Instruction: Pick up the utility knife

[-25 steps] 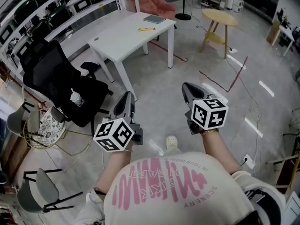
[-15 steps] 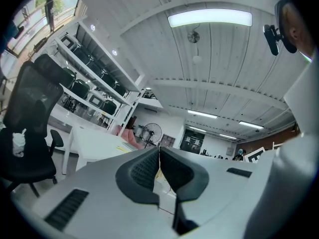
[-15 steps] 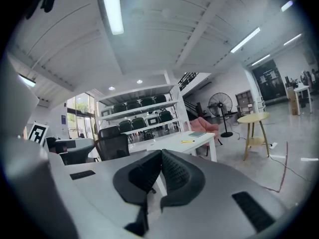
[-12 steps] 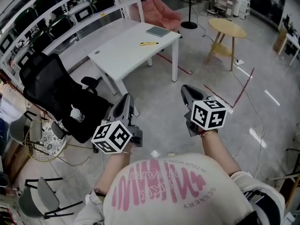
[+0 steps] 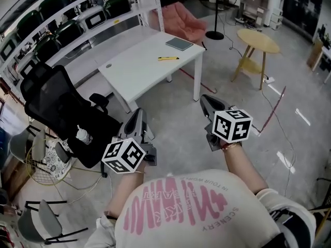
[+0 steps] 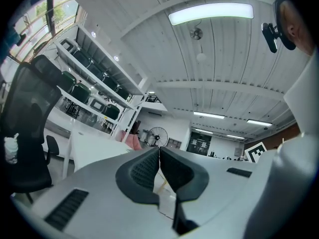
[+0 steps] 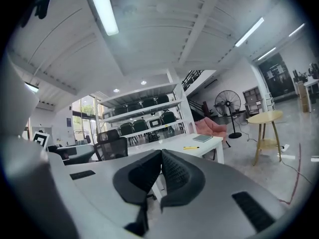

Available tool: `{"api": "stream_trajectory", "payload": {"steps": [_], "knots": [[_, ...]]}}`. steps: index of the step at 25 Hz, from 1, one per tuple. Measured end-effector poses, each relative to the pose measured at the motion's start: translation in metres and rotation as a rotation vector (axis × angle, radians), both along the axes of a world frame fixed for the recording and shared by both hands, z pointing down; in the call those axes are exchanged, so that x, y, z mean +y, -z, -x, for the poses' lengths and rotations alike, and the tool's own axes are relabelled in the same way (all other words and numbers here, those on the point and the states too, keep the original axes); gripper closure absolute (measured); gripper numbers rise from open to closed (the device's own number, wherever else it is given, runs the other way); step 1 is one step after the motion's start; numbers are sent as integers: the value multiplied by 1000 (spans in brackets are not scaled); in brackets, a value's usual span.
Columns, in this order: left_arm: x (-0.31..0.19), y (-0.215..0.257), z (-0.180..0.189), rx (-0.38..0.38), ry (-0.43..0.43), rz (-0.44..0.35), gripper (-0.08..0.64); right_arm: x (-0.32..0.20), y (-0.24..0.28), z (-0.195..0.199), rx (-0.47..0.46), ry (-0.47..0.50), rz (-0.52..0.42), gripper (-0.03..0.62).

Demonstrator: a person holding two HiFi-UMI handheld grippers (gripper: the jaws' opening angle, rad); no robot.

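Note:
A yellow utility knife (image 5: pixel 168 59) lies on a white table (image 5: pixel 139 61) ahead, near its far right end; in the right gripper view the utility knife (image 7: pixel 190 147) shows small on that table (image 7: pixel 169 146). My left gripper (image 5: pixel 138 114) and right gripper (image 5: pixel 205 100) are held side by side at waist height over the floor, well short of the table. Both are shut with nothing between the jaws, as the left gripper view (image 6: pixel 159 151) and right gripper view (image 7: pixel 161 154) show.
A grey notebook (image 5: pixel 179 44) lies at the table's far corner. A black office chair (image 5: pixel 62 107) stands left of me, shelving (image 5: pixel 62 19) behind the table. A round wooden side table (image 5: pixel 257 48), a fan stand (image 5: pixel 215 14) and floor cables (image 5: pixel 276 118) are at the right.
I have walked toward the white table; it and the knife sit lower and nearer in the head view. Both grippers stayed shut and side by side.

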State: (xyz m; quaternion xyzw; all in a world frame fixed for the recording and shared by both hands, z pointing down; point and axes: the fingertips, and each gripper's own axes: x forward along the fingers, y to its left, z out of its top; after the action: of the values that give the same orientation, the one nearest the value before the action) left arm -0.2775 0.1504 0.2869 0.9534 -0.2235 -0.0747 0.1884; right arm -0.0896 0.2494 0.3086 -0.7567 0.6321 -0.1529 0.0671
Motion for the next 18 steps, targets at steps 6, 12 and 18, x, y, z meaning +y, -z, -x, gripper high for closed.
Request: {"api": "stream_trajectory", "payload": {"steps": [6,12,18], "knots": [[-26,-21,-43,-18,-7,30,535,-25,-21,-42,-24,-2,32,578],[-53,-29,-79,-15,-6,47,535,-52,-27,-78,-30,-4,42,578],[-77,-53,-94,-48,1,95,535,-74,-64,-86,-85,17,98,578]]}}
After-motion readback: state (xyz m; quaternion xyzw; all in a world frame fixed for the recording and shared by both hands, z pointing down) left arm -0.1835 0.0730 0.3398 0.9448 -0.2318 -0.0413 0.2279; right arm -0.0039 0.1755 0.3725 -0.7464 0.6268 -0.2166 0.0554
